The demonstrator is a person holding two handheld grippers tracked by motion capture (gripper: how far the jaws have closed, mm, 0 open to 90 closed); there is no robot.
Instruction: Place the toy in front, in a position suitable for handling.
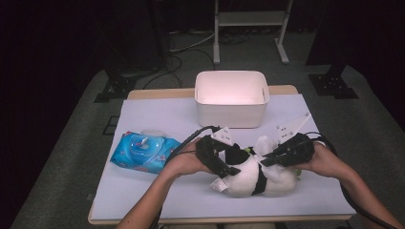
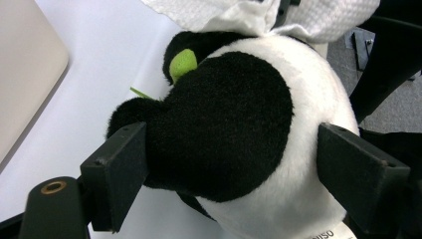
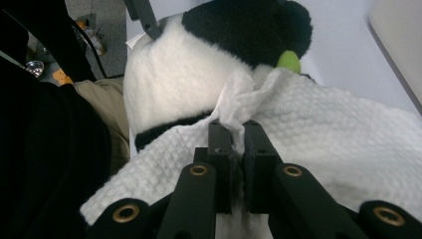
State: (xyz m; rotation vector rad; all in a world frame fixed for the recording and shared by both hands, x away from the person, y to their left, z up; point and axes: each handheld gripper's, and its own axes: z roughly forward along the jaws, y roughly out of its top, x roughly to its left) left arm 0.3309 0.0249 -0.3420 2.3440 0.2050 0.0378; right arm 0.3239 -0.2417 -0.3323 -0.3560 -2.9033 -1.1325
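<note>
A black-and-white plush panda (image 1: 253, 180) lies on the white mat near the table's front edge. My left gripper (image 1: 224, 164) comes at it from the left. In the left gripper view its wide-set jaws press on both sides of the panda (image 2: 234, 124), one on black fur, the other on the white body. My right gripper (image 1: 267, 161) reaches in from the right. It (image 3: 238, 132) is shut on a bunched fold of a white textured wipe (image 3: 338, 144) that lies draped over the panda (image 3: 174, 74). The wipe's edge (image 2: 239, 12) shows above the toy's green tuft (image 2: 183, 62).
A white plastic bin (image 1: 229, 116) stands at the back middle of the white mat (image 1: 157, 114). A blue pack of wet wipes (image 1: 143, 150) lies to the left of my left hand. Beyond the table are a dark floor with cables and a stand's legs.
</note>
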